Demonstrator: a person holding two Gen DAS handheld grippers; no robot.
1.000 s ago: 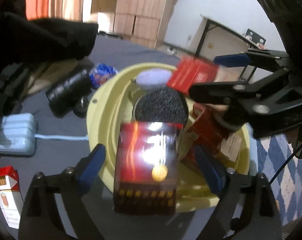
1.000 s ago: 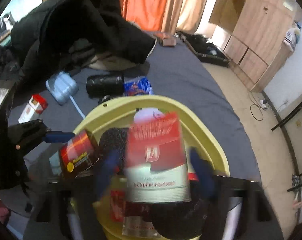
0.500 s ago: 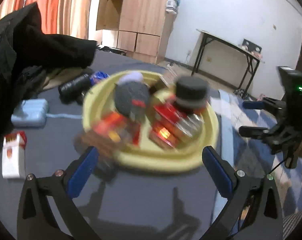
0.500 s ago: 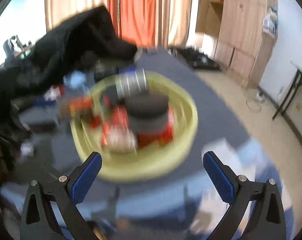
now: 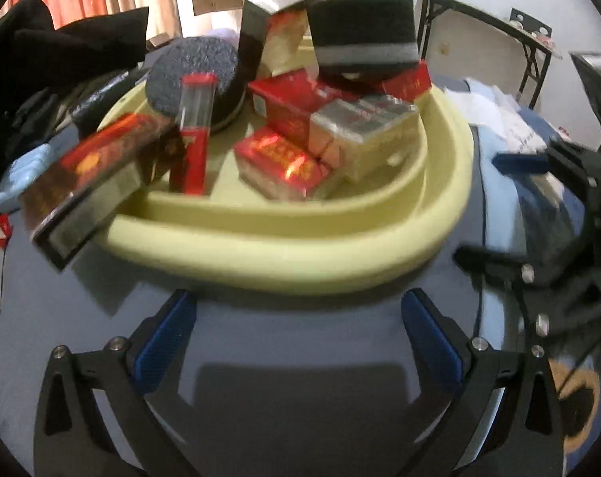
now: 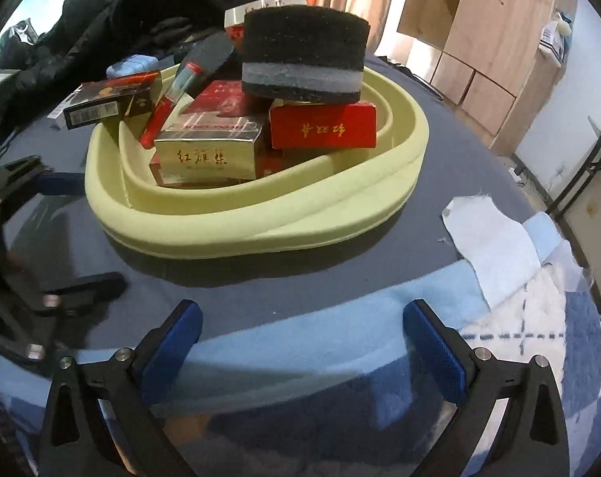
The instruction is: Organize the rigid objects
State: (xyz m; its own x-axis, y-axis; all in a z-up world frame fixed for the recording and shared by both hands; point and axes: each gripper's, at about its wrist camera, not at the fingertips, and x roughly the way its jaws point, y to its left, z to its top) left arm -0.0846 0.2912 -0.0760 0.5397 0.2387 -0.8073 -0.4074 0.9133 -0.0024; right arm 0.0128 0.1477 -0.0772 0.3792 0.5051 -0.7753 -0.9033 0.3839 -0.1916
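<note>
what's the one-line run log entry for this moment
left gripper: open, empty | right gripper: open, empty | yellow basin: piled with boxes | black sponge: on top of pile | dark box: overhanging basin rim

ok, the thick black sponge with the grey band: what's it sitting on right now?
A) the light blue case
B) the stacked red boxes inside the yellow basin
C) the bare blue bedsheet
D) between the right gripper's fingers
B: the black sponge rests on top of the red boxes piled in the yellow basin; the right gripper is open and empty, short of the basin.
</note>
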